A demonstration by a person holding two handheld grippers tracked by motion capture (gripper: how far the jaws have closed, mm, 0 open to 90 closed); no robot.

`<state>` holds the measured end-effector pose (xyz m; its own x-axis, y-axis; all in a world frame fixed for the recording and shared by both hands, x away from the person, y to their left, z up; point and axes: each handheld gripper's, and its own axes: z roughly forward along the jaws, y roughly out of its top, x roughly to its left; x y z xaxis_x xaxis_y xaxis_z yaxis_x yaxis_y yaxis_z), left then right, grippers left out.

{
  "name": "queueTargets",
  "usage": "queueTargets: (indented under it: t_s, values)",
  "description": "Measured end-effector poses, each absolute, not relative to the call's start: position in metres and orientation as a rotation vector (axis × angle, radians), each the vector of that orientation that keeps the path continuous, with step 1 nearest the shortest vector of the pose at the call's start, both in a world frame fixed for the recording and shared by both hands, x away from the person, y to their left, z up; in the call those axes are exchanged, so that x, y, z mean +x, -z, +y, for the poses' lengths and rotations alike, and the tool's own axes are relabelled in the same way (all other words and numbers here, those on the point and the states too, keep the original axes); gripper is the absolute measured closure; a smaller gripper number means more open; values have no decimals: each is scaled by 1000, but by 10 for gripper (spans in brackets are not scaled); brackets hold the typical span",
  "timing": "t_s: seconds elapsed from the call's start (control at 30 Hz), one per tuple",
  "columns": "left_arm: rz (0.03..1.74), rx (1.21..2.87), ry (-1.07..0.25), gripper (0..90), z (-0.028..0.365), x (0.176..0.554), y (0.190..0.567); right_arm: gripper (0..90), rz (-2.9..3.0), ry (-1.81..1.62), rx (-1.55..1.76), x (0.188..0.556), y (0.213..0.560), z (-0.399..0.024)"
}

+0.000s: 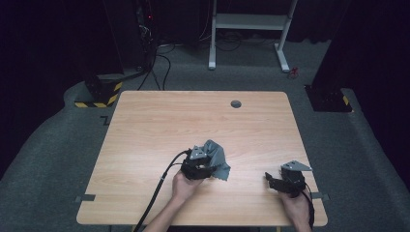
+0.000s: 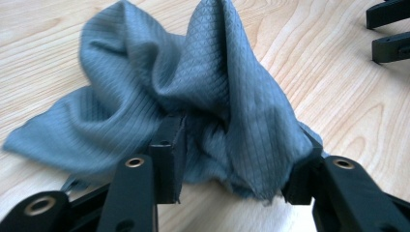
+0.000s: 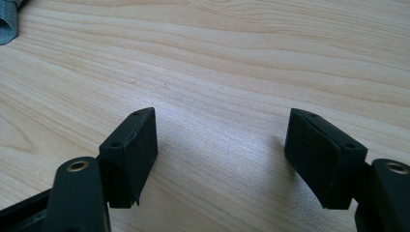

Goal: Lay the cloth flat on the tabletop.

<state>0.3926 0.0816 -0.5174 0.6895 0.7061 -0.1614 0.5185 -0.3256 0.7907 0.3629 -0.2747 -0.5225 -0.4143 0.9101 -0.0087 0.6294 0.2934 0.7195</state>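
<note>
A grey quilted cloth (image 1: pixel 216 155) lies crumpled on the wooden table (image 1: pixel 193 116), near its front middle. My left gripper (image 1: pixel 209 167) sits at the cloth's near edge. In the left gripper view its jaws (image 2: pixel 234 169) stand apart, with bunched folds of the cloth (image 2: pixel 208 87) rising between them and draping over the right pad (image 2: pixel 300 181). My right gripper (image 1: pixel 270 181) rests low at the table's front right, pointing left toward the cloth. It is open (image 3: pixel 222 150) with bare wood between the pads. A corner of the cloth (image 3: pixel 7 24) shows far off in the right gripper view.
A round grey cable hole (image 1: pixel 236 104) sits near the table's far edge. On the floor behind stand a white desk frame (image 1: pixel 249 29), a black base with yellow stripes (image 1: pixel 99 94) at the left and a dark base (image 1: pixel 329 96) at the right.
</note>
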Motion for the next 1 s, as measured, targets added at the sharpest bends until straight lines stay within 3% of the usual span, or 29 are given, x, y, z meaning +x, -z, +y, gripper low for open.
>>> queueTargets:
  t_s: [0.2,0.43,0.67,0.97,1.0]
  values:
    - [944,1992,-270,495,94,384,514,298,2159,-911,1360,366,522,-272]
    - [908,2048,-302,535,88,375,515,542,2265,-993,1291,365,515,-243]
    - [910,2024,-315,666,90,376,514,614,2427,-1095,1055,365,507,-184]
    - [910,1978,-324,806,93,379,508,650,2509,-1062,974,373,516,-143]
    - [907,1969,-327,856,93,380,508,699,2514,-1041,948,373,518,-137]
